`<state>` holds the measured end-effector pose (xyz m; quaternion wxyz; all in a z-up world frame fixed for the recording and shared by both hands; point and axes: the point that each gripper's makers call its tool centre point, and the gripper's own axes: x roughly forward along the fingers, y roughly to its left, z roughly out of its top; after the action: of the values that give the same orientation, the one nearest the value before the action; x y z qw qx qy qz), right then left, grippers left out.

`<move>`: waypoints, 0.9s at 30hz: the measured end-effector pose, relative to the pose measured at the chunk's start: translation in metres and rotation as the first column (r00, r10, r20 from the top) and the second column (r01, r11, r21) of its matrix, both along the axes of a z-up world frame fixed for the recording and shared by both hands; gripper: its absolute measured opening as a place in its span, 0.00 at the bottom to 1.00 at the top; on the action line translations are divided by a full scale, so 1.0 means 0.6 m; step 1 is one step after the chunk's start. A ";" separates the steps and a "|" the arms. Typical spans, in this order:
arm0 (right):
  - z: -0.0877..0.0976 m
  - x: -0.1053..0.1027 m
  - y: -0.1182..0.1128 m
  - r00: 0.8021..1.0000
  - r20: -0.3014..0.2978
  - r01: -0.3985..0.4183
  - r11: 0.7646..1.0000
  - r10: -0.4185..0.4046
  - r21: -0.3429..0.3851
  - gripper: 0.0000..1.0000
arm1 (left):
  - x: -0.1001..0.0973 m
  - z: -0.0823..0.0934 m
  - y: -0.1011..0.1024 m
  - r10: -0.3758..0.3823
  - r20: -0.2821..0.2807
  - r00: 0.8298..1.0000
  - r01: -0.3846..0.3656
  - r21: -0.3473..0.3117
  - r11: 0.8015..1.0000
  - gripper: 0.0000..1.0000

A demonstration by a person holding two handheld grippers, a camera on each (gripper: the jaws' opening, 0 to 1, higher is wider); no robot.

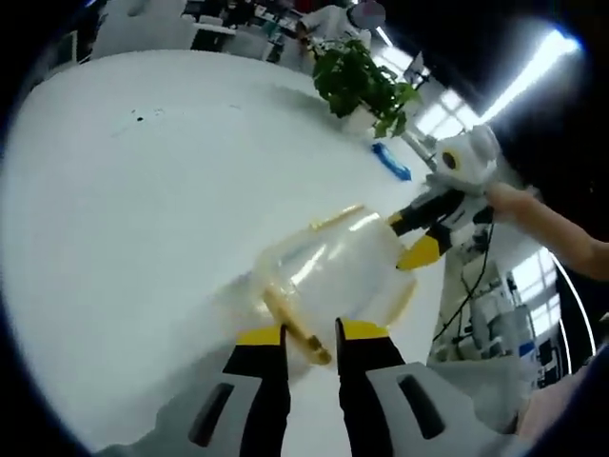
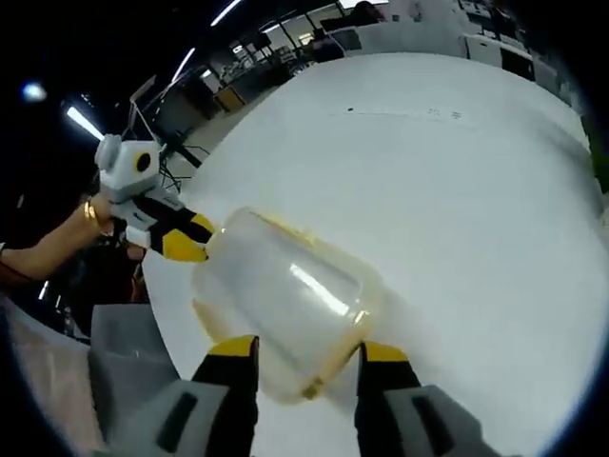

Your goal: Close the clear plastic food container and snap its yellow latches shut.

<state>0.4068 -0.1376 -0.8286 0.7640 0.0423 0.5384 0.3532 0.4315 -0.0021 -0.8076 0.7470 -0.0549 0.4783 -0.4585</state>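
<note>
- Container: clear plastic as I see it, smooth and glossy, with light streaks across its wall; slightly milky rather than glass-clear.
- Latches: yellow plastic, semi-translucent and smooth.
- Table: white, smooth, satin finish with a soft sheen and a few dark specks.
- Left gripper: yellow jaw tips look matt and rubbery; black and grey body is hard plastic with a low sheen.
- Right gripper: same finish from my side.
- Plant: leaves faintly glossy.
</note>
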 end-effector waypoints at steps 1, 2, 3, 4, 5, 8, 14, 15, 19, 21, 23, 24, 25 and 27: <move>0.000 0.000 0.000 1.000 0.004 0.000 1.000 0.000 -0.003 0.38 | 0.000 -0.004 0.002 -0.017 0.010 1.000 0.017 0.010 1.000 0.15; 0.000 0.000 0.000 1.000 0.006 -0.001 1.000 0.002 -0.004 0.38 | 0.000 -0.002 0.004 -0.019 0.009 1.000 0.019 0.011 1.000 0.15; 0.000 0.000 0.000 1.000 0.006 -0.002 1.000 0.002 -0.005 0.38 | -0.001 -0.004 0.005 -0.027 0.012 1.000 0.027 0.021 0.999 0.15; -0.001 0.001 0.000 1.000 0.005 -0.003 1.000 0.003 -0.006 0.38 | -0.002 -0.004 0.006 -0.039 0.023 0.999 0.039 0.033 0.999 0.15; -0.001 0.001 0.000 1.000 0.005 -0.004 1.000 0.004 -0.006 0.38 | -0.003 -0.006 0.004 -0.045 0.029 0.999 0.044 0.043 0.998 0.15; -0.001 0.001 0.000 1.000 0.002 -0.004 1.000 0.004 -0.011 0.39 | -0.005 -0.006 0.005 -0.065 0.057 0.996 0.060 0.072 0.996 0.16; -0.001 0.002 0.015 1.000 0.016 0.004 0.996 -0.003 -0.089 0.47 | -0.006 -0.008 0.007 -0.078 0.104 0.992 0.068 0.099 0.993 0.16; -0.001 0.002 0.016 1.000 0.011 0.005 0.996 -0.004 -0.093 0.48 | -0.006 -0.010 0.006 -0.078 0.105 0.991 0.068 0.099 0.993 0.16; -0.002 0.002 0.011 1.000 0.012 0.014 0.996 -0.013 -0.083 0.48 | -0.006 -0.010 0.004 -0.085 0.120 0.989 0.073 0.106 0.992 0.16; -0.001 0.001 0.010 1.000 0.023 0.023 0.997 -0.022 -0.076 0.49 | -0.006 -0.010 0.004 -0.096 0.145 0.985 0.079 0.118 0.990 0.17; -0.001 0.000 0.010 0.999 0.031 0.036 0.997 -0.034 -0.067 0.49 | -0.004 -0.008 0.003 -0.106 0.177 0.978 0.082 0.137 0.987 0.18; 0.000 0.001 0.009 0.998 0.038 0.047 0.997 -0.045 -0.061 0.49 | -0.004 -0.007 0.004 -0.116 0.199 0.973 0.086 0.155 0.984 0.18; 0.000 0.001 0.009 0.998 0.044 0.052 0.997 -0.050 -0.058 0.49 | -0.003 -0.007 0.002 -0.121 0.214 0.969 0.086 0.165 0.983 0.18; 0.002 0.000 0.009 0.996 0.058 0.067 0.996 -0.064 -0.052 0.49 | -0.005 -0.006 0.001 -0.112 0.219 0.969 0.073 0.177 0.981 0.19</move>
<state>0.4068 -0.1319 -0.8277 0.7907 0.0294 0.5244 0.3145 0.4285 -0.0015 -0.8112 0.7767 0.0835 0.4282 -0.4543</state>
